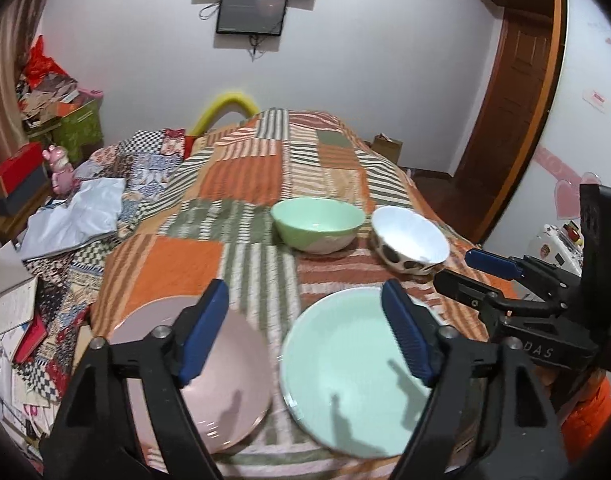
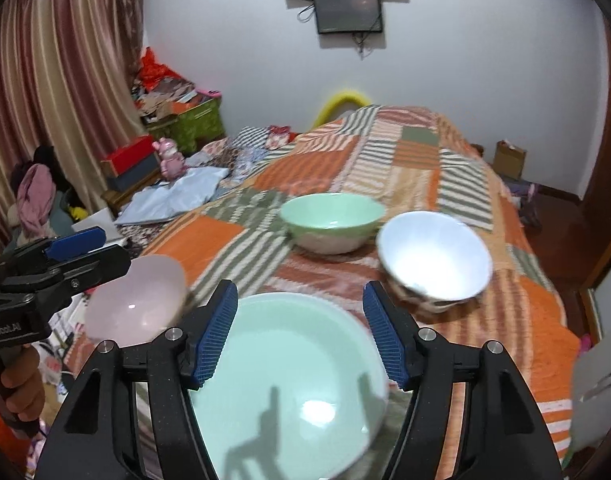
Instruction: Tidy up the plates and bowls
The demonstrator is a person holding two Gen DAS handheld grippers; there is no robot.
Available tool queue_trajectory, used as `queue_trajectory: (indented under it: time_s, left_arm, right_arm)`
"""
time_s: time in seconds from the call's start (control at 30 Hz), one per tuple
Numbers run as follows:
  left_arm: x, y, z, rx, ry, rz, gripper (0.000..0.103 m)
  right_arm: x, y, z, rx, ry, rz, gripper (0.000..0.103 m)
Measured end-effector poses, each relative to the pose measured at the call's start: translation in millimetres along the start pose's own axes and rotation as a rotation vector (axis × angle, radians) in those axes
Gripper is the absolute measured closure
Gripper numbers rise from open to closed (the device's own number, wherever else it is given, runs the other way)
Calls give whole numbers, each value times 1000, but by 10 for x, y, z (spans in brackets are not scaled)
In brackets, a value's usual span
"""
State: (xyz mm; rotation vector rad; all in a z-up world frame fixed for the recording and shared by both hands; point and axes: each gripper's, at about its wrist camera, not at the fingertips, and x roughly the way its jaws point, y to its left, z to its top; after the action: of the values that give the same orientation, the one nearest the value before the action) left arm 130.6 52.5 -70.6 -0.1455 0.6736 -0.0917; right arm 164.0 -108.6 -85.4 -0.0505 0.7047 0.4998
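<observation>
On the patchwork bedspread (image 1: 241,184) lie a pink plate (image 1: 233,364) at the near left and a mint-green plate (image 1: 345,372) at the near right. Behind them stand a green bowl (image 1: 317,224) and a white bowl with dark spots (image 1: 409,240). My left gripper (image 1: 305,328) is open and empty, hovering above the gap between the two plates. My right gripper (image 2: 301,328) is open and empty above the green plate (image 2: 289,384); it also shows in the left wrist view (image 1: 465,270). The right wrist view shows the pink plate (image 2: 137,300), green bowl (image 2: 331,222) and white bowl (image 2: 433,260).
Clutter of papers and cloths (image 1: 77,216) covers the bed's left side. Boxes and a pink toy (image 1: 59,172) stand by the curtain. A wooden door (image 1: 513,120) is at the right. A cardboard box (image 2: 509,160) sits on the floor beyond the bed.
</observation>
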Motion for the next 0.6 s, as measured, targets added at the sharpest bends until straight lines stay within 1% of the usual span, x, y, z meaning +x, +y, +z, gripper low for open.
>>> queue_trajectory:
  time_s: [0.07, 0.17, 0.33, 0.6]
  left_arm:
    - [69, -92, 34, 0, 9, -10, 19]
    - [208, -237, 83, 3, 33, -20, 14]
    - [462, -455, 159, 9, 65, -19, 14]
    - [888, -711, 300, 26, 108, -15, 14]
  right_arm:
    - [-56, -130, -5, 17, -16, -15, 29]
    - [-123, -285, -2, 22, -30, -30, 29]
    - [-161, -503, -7, 11, -18, -79, 28]
    - [-110, -1003, 28, 112, 2, -87, 28]
